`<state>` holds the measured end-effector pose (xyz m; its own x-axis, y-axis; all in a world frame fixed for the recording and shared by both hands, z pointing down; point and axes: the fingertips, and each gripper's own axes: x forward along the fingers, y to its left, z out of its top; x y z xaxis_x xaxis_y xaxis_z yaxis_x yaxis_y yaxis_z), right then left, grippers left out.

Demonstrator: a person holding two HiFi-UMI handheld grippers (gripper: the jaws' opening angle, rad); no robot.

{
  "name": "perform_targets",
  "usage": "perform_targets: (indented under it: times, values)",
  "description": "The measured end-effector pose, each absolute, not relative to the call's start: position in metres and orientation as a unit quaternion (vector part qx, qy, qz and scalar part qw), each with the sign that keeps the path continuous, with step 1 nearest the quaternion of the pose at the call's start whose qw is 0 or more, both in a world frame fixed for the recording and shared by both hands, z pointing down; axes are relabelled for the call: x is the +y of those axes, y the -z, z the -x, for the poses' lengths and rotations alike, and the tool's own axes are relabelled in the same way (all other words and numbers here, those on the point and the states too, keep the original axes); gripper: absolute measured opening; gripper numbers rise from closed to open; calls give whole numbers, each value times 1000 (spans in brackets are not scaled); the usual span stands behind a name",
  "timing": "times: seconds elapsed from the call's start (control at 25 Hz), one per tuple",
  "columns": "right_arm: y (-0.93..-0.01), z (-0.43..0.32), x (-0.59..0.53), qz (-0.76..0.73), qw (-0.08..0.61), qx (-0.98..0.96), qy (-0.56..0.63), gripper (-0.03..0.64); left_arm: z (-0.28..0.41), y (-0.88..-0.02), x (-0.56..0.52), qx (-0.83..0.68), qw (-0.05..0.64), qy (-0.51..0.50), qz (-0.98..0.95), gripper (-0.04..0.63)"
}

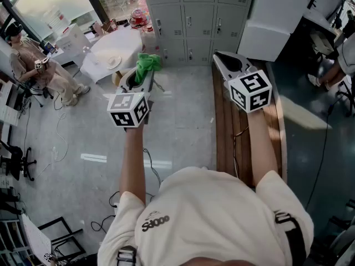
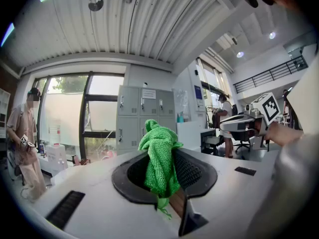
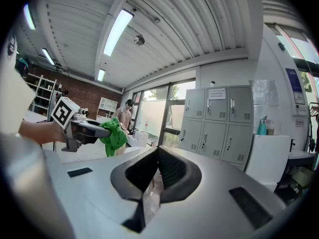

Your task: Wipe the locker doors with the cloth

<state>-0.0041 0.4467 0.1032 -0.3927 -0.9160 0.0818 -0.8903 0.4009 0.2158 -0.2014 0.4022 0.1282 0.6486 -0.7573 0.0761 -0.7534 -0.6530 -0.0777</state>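
A bunched green cloth point(image 1: 148, 64) sticks up from my left gripper point(image 1: 146, 70), whose jaws are shut on it. In the left gripper view the cloth point(image 2: 159, 153) fills the gap between the jaws of that gripper point(image 2: 162, 169), and the grey lockers point(image 2: 142, 116) stand well beyond it. The bank of lockers point(image 1: 194, 15) lies ahead of both grippers, out of reach. My right gripper point(image 1: 220, 58) is held level with the left, its jaws shut with nothing between them point(image 3: 156, 169). In the right gripper view the lockers point(image 3: 214, 118) are ahead and the cloth point(image 3: 113, 136) shows at the left.
A long wooden bench point(image 1: 227, 143) runs under my right arm. A white box point(image 1: 272, 21) stands right of the lockers. A round white-covered table point(image 1: 113, 49) and a seated person point(image 1: 33, 65) are at the left. Cables point(image 1: 150, 168) trail on the floor.
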Motion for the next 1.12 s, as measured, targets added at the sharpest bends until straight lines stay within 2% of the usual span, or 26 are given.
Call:
perform_targets:
  times: [0.4,1.12]
  values:
    - [-123,-27,442,-540,109,-832,58,8,168,-150,399,417,7,60,907,100]
    - [-128,-129,429,-581,74,-809,47,8,78,-169,385,395,-7,80,915,100]
